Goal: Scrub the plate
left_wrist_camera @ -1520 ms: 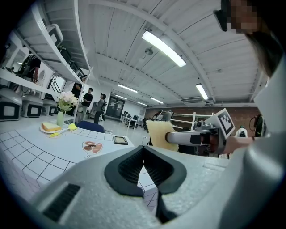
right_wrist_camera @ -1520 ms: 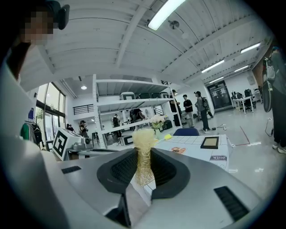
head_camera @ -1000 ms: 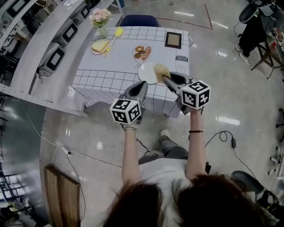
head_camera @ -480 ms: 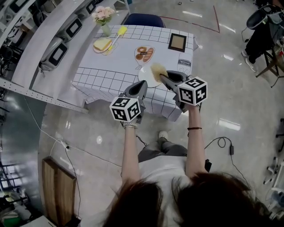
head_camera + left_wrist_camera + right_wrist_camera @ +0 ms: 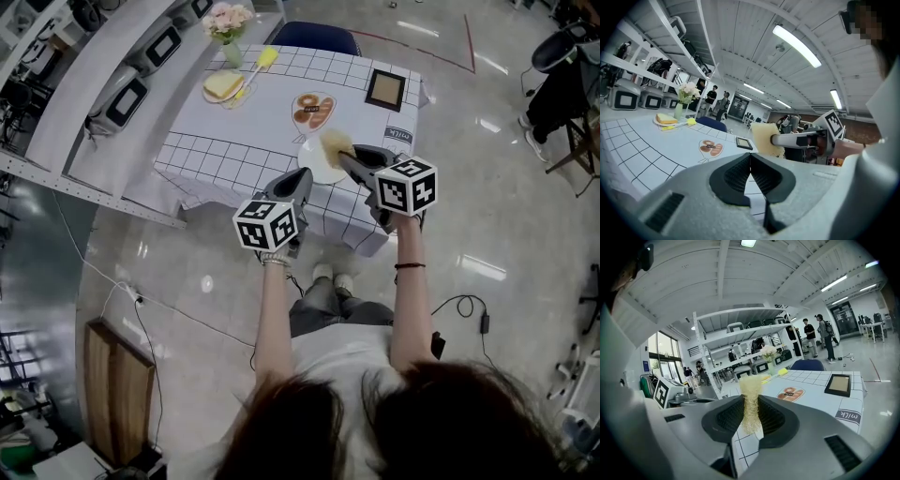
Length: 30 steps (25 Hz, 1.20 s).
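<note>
While right gripper (image 5: 751, 413) pinches the yellow scrub pad (image 5: 335, 143) over the white plate (image 5: 309, 157) | left gripper (image 5: 750, 161) pressed together, empty | risk: unbraced plate near table (image 5: 216, 155) edge may slide off when scrubbed

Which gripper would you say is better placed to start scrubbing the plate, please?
Right. The right gripper is shut on the scrub pad, at the rim of the white plate; the left gripper is shut, empty.

The scrubber (image 5: 751, 399) looks rough and fibrous, the tablecloth (image 5: 234, 155) matt cloth, the floor (image 5: 497, 216) glossy.
</note>
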Motion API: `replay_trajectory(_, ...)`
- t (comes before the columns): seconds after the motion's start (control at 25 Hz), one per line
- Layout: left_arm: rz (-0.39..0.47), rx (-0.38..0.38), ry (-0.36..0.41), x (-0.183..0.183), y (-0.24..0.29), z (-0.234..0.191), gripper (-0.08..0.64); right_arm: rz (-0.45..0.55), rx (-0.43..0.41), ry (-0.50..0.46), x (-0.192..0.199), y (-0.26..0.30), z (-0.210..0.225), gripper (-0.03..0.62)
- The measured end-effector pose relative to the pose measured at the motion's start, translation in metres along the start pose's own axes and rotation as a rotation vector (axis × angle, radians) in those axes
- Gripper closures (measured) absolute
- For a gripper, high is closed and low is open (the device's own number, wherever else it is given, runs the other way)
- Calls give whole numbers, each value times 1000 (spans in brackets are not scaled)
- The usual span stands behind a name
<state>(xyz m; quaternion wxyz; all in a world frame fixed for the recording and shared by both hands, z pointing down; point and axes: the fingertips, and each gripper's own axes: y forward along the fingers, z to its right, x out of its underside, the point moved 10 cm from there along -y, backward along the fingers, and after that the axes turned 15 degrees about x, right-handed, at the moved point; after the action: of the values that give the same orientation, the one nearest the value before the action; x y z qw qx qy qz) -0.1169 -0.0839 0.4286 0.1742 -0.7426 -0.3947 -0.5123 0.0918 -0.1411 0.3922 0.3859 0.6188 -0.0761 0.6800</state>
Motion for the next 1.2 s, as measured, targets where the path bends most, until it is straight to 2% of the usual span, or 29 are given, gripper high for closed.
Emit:
replay_trajectory(0.76,-108,79,-94,6,10,-63,549,-147,19,-14,1,64,-5,514)
replay_trajectory(1.2,-169,112,-114,13,8,-88,549,-162,46,7,6,92,-13,514)
